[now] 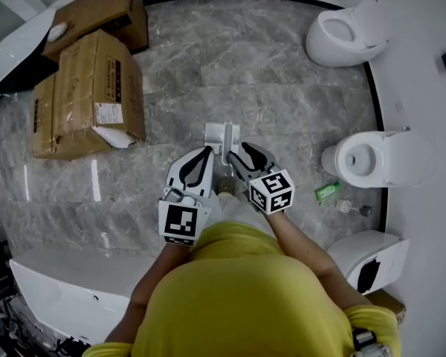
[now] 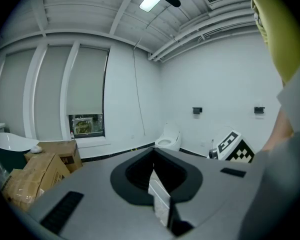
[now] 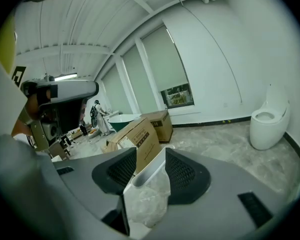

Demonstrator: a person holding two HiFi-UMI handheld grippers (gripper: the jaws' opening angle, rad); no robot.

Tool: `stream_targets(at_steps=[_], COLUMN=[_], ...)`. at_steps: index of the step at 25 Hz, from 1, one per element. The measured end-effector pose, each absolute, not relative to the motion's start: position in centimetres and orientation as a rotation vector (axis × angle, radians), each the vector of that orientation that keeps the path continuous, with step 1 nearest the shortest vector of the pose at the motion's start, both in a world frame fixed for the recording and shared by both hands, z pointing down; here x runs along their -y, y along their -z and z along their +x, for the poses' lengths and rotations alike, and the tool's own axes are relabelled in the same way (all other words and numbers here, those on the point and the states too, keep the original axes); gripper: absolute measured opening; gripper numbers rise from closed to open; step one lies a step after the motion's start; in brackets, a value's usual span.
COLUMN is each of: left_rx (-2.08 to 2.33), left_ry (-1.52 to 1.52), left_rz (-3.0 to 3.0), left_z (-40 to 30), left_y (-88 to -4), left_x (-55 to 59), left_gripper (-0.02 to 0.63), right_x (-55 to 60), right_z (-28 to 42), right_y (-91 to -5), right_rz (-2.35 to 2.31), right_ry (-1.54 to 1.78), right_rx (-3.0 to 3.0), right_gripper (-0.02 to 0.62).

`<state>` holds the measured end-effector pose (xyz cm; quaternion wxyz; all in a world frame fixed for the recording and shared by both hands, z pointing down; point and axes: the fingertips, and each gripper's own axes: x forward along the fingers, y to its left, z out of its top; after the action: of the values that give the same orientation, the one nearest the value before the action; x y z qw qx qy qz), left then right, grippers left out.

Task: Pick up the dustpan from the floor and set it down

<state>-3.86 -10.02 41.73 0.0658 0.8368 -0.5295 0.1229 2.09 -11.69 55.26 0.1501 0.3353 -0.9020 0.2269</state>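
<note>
Dustpan [image 1: 221, 133] looks lifted off the floor [image 1: 208, 65], out front; right gripper [image 1: 236, 158] clenched on its white handle, left gripper [image 1: 206, 155] pinching a thin white edge; carry step, likely; next: lower it level, then release.

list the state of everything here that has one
left gripper: shut on the dustpan
right gripper: shut on the dustpan
dustpan: gripped between both grippers
far toilet: lid up
near toilet: lid up
cardboard boxes: closed
</note>
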Motion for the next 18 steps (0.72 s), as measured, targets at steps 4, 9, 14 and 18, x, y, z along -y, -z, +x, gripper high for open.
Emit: stream_targets(at_steps=[4, 9, 14, 18], left_rx=[1.555, 1.515, 1.496, 1.502], left_ry=[-0.385, -0.419, -0.436, -0.434], left_rz=[2.518, 2.509, 2.494, 2.476], left_z=[-4.1, -4.2, -4.6, -5.2], left_y=[-42.3, -43.2, -44.0, -44.1], left_x=[11.3, 13.0, 14.2, 15.0], left_gripper=[-0.002, -0.002, -0.002, -0.002], right_x=[12.0, 12.3, 12.2, 12.2], right_z=[1.3, 0.6, -0.1, -1.2], right_y=[-56.4, -58.6, -61.1, -62.0], right_rz=[0.892, 0.801, 0.702, 0.592], right_ry=[-0.715, -0.971, -1.321, -1.537], right_rx=[2.574, 2.536, 2.461, 2.429], right_gripper=[0.204, 0.238, 0.291, 0.291])
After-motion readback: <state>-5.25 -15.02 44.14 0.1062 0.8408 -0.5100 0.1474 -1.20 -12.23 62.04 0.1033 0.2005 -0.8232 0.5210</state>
